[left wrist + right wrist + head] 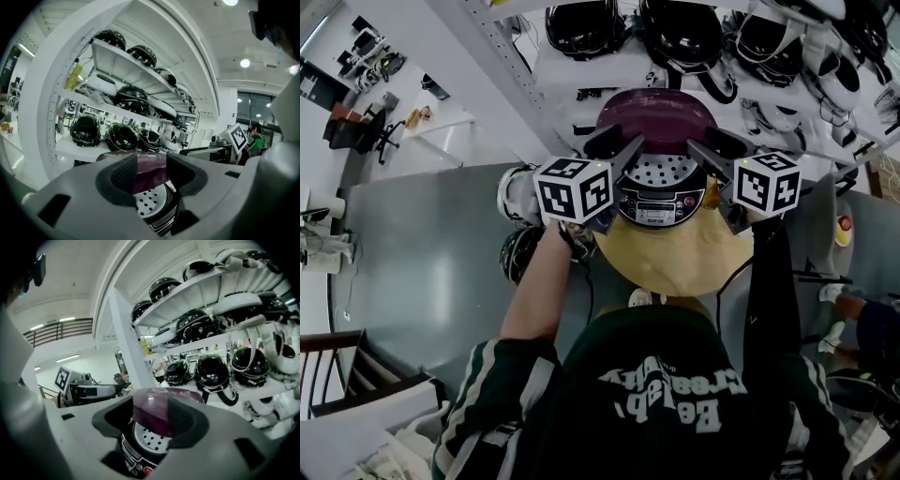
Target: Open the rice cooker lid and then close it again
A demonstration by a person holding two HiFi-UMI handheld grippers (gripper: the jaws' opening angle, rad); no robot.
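Observation:
The rice cooker (656, 208) stands on a round tan table (675, 258) with its dark purple lid (656, 117) raised. The lid's perforated silver inner plate (661, 172) faces me. My left gripper (617, 146) reaches in at the lid's left side and my right gripper (717, 146) at its right side. Both are open with nothing between the pads. In the left gripper view the purple lid (150, 171) and the plate (152, 202) show beyond the left gripper (152, 172). In the right gripper view the lid (154, 416) shows beyond the right gripper (150, 417). Whether either touches the lid I cannot tell.
White shelving (675, 56) crowded with black and white helmets stands right behind the cooker. Two helmets (520, 192) lie on the grey floor left of the table. Another person (874, 330) is at the right edge. Stairs (337, 361) are at lower left.

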